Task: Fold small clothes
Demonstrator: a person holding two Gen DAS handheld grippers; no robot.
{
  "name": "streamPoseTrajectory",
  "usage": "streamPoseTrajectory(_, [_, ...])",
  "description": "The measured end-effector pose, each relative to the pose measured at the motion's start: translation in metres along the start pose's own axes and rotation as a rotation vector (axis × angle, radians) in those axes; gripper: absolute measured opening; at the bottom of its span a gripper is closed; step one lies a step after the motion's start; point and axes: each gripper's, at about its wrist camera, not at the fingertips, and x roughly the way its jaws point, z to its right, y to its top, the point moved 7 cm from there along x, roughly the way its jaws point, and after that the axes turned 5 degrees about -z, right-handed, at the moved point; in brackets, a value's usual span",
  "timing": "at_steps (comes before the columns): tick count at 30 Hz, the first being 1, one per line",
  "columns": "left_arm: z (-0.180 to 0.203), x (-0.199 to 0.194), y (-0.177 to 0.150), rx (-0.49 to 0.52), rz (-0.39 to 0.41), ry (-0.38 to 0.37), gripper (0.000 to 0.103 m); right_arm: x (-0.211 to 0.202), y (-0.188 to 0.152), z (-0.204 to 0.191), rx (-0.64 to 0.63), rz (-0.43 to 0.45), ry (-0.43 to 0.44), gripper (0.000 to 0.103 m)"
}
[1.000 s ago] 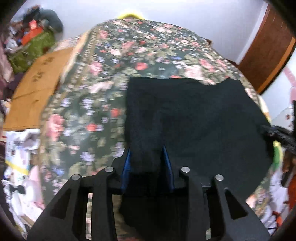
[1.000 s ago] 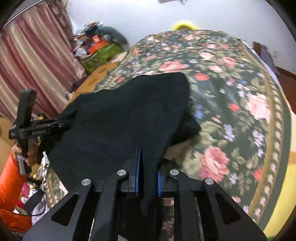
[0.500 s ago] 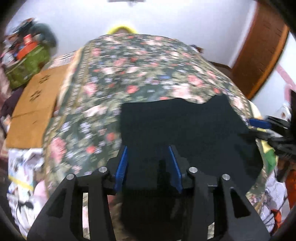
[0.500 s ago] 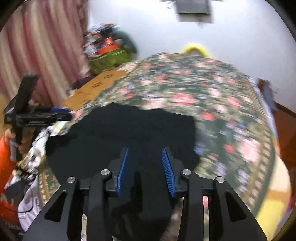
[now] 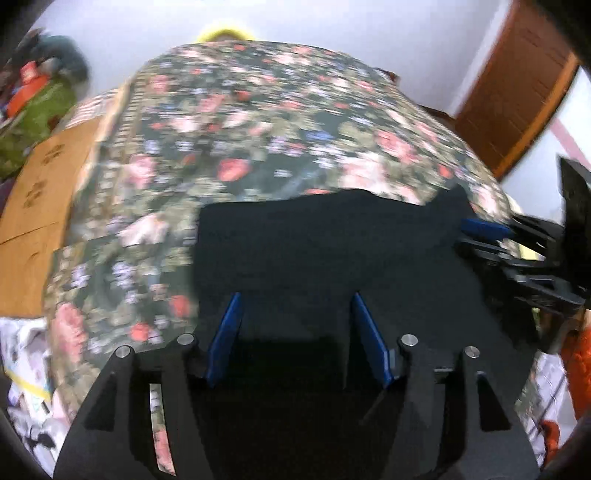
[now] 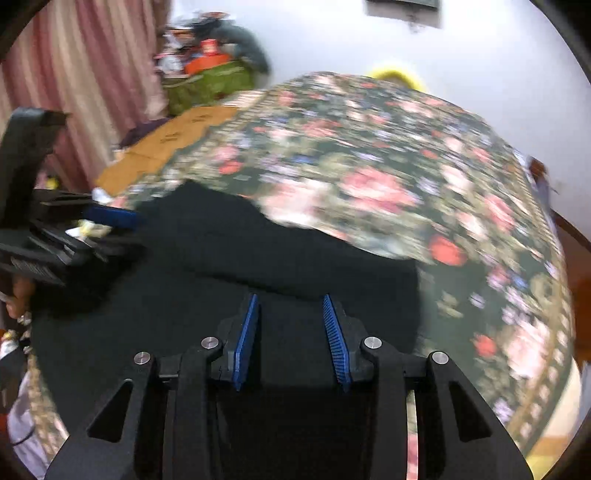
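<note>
A black garment point(image 5: 332, 251) lies flat on the flowered bedspread point(image 5: 258, 122) near its front edge. It also shows in the right wrist view point(image 6: 229, 258). My left gripper point(image 5: 295, 310) is open, its blue pads apart above the cloth, holding nothing. My right gripper point(image 6: 290, 306) is open too, over the garment's right part. Each gripper shows in the other's view: the right one point(image 5: 491, 236) at the garment's right edge, the left one point(image 6: 103, 225) at its left edge.
A cardboard sheet point(image 5: 37, 192) lies left of the bed. A green bag with clutter point(image 6: 207, 81) and a pink curtain point(image 6: 92, 74) stand at the back left. A brown door point(image 5: 517, 92) is at the right. A yellow object point(image 5: 225, 35) sits behind the bed.
Both grippers have let go of the black garment and opened. It now lies flat on the bedspread, and both grippers have drawn back from it.
</note>
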Motion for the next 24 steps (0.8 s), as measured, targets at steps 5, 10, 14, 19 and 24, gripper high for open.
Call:
streamPoseTrajectory(5, [-0.017,-0.017,-0.008,-0.053,0.018,0.052,0.062,-0.026,-0.016,-0.011,0.001,0.024,0.033,0.033])
streamPoseTrajectory(10, [0.021,-0.036,-0.027,0.006,0.054,-0.008,0.062,-0.029,-0.022,-0.060,-0.079,0.030,0.120,0.039])
streamPoseTrajectory(14, [0.043,-0.028,-0.046,0.038,0.021,-0.028,0.062,-0.019,-0.031,-0.087,-0.112,0.010,0.160,0.040])
streamPoseTrajectory(19, [0.020,-0.024,-0.066,-0.030,0.025,0.002,0.069,-0.024,-0.047,-0.064,-0.017,0.021,0.148,0.040])
streamPoseTrajectory(24, [-0.026,-0.040,-0.087,-0.098,0.033,0.151,0.069,-0.045,-0.074,-0.019,0.094,0.022,0.077,0.040])
